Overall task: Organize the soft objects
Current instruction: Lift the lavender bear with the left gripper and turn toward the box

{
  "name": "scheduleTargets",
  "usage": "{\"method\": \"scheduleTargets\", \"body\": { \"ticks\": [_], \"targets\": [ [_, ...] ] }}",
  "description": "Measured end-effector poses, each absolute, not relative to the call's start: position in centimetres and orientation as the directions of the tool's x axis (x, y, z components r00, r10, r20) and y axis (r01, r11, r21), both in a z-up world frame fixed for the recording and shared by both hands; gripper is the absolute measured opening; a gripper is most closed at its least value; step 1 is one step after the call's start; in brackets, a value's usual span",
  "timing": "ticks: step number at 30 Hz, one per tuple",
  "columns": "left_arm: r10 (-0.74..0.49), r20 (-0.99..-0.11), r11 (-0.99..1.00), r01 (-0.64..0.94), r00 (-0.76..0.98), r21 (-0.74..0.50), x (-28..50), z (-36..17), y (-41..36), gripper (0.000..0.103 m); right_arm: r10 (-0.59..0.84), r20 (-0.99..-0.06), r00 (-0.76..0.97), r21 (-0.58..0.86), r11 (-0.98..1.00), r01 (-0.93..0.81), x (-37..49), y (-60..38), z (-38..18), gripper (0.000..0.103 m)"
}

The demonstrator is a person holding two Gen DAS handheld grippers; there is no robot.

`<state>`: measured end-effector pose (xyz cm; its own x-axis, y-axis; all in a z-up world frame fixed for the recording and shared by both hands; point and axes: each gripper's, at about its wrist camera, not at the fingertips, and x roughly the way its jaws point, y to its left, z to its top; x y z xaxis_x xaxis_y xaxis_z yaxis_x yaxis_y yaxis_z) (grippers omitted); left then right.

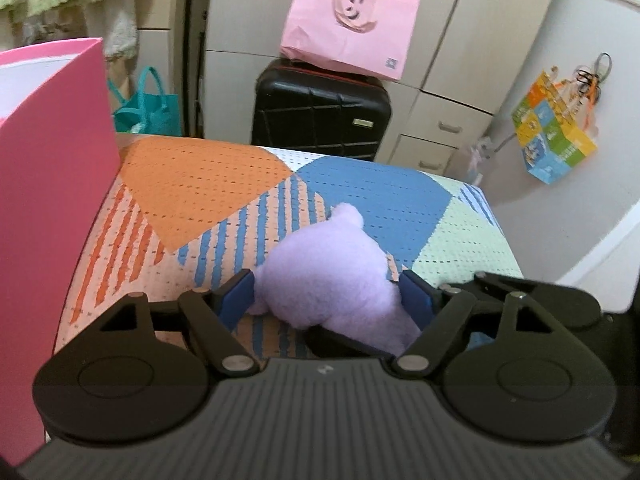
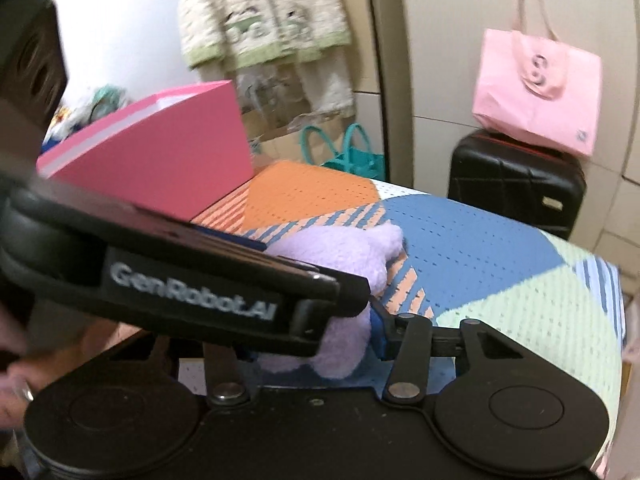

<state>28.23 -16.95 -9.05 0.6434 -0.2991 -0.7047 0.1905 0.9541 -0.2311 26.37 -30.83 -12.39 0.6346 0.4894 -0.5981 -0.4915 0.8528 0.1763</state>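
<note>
**Two hand-held grippers on one plush**

On the bed (image 1: 360, 196), toward its near edge, lay a lilac plush (image 1: 332, 276), with a pink box (image 1: 52, 200) standing at the far left. The left hand-held gripper (image 1: 328, 300) straddled the plush, blue pads touching or very nearly touching its flanks; whether they truly squeezed could not be told. The right hand-held gripper (image 2: 316, 344) sat at the same toy, its right pad (image 2: 378, 336) against the fluff, the other pad hidden behind the left tool's body, so its grip could not be told either.

To do this step well, I judge one gripper should pinch the thick body firmly, not loose fur, before lifting toward the box.

Only the left view showed both of its own pads and the plush's ear; only the right view showed the box's open top and a hand (image 2: 16, 376) at the left edge.
</note>
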Motion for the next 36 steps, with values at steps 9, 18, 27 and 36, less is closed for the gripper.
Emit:
{"method": "scheduleTargets", "body": {
  "ticks": [9, 18, 27, 36],
  "targets": [
    [-0.428, -0.729, 0.897, 0.150, 0.534, -0.417, 27.7, -9.5, -15.6, 0.066, 0.424, -0.594, 0.684, 0.209, 0.902, -0.378, 24.8, -30.6, -12.3, 0.053],
    [-0.401, -0.714, 0.915, 0.217, 0.574, -0.339, 25.6, -8.7, -17.0, 0.054, 0.415, -0.584, 0.697, 0.250, 0.909, -0.333, 23.7, -30.7, -12.1, 0.052],
    [-0.429, -0.695, 0.903, 0.273, 0.577, -0.331, 22.1, -7.5, -15.9, 0.054, 0.400, -0.571, 0.717, 0.249, 0.916, -0.313, 20.6, -30.1, -11.2, 0.052],
    [-0.491, -0.669, 0.871, 0.330, 0.558, -0.364, 18.2, -5.6, -14.1, 0.054, 0.364, -0.576, 0.732, 0.204, 0.931, -0.303, 16.4, -28.7, -8.9, 0.052]
  ]
}}
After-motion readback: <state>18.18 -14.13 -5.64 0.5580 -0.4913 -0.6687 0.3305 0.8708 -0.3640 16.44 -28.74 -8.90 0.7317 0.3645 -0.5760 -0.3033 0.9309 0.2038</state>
